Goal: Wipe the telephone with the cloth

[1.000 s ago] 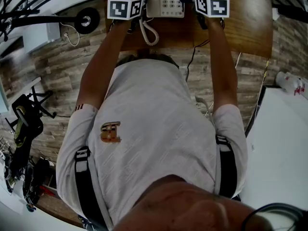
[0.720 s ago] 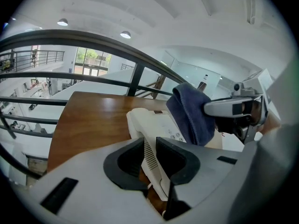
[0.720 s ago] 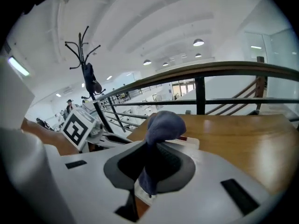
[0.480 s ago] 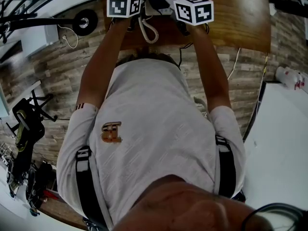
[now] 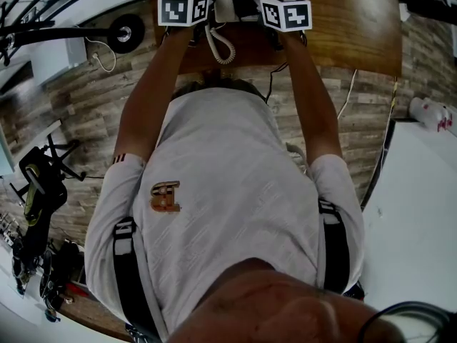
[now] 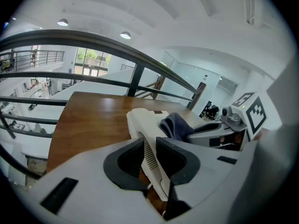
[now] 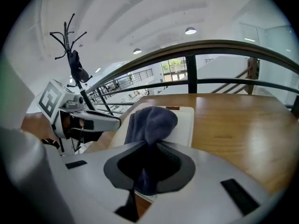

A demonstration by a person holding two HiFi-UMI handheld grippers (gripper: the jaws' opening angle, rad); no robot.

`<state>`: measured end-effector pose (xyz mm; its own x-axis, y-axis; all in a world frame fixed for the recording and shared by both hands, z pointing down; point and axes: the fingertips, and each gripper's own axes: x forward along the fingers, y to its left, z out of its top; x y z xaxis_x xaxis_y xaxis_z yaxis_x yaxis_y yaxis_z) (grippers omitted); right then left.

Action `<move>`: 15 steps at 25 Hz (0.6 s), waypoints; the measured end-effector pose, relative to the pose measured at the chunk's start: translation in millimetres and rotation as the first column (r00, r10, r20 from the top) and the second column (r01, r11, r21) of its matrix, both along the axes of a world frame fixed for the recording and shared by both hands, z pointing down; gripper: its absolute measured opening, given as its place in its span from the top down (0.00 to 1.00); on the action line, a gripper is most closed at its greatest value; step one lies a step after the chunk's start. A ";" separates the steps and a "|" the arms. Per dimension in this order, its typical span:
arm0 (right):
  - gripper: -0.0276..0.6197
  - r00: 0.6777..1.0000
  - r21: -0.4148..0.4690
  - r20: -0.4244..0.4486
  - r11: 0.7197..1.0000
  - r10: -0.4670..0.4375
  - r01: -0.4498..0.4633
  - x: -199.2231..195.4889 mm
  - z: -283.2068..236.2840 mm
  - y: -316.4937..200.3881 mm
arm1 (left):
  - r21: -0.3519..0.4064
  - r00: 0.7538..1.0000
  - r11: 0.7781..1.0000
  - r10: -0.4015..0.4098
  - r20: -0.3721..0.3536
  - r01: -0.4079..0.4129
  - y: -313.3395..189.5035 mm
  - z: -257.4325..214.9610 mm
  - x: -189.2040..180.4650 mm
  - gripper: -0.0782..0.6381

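Wooden table (image 5: 343,27) fills the top of the head view, with a dark railing (image 6: 117,50) behind it. The telephone (image 6: 140,120) sits at centre frame on the table. Left gripper (image 6: 149,157): jaws narrowly apart, clamped on the telephone's vented side edge. Right gripper (image 7: 148,169): jaws closed on the dark blue cloth (image 7: 152,120), which is bunched and resting on the telephone's top.

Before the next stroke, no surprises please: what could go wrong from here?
1. The left gripper pinches only the telephone's side edge; a hard stroke could twist it loose.
2. The cloth is bunched in the right gripper, so hard jaw tips might scrape the casing.
3. The coiled cord lies loose by the left gripper and could snag.
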<state>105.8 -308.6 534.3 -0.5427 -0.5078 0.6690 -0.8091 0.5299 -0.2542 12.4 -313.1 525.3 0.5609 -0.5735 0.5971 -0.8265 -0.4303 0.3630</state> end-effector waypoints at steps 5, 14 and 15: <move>0.86 0.998 -0.009 -0.039 0.999 0.052 -0.052 33.5 12.4 -3.6 | 0.005 1.000 1.000 -0.005 0.002 0.005 -2.7 0.7 0.2 0.77; 0.86 0.988 0.036 -0.107 0.993 0.114 -0.111 79.1 0.9 7.6 | 0.007 1.000 1.000 -0.001 0.002 0.001 -0.7 2.2 0.5 0.77; 0.86 0.988 0.048 -0.104 0.993 0.114 -0.109 79.2 -5.6 10.4 | 0.006 1.000 1.000 0.000 0.002 0.000 -0.7 2.0 0.2 0.77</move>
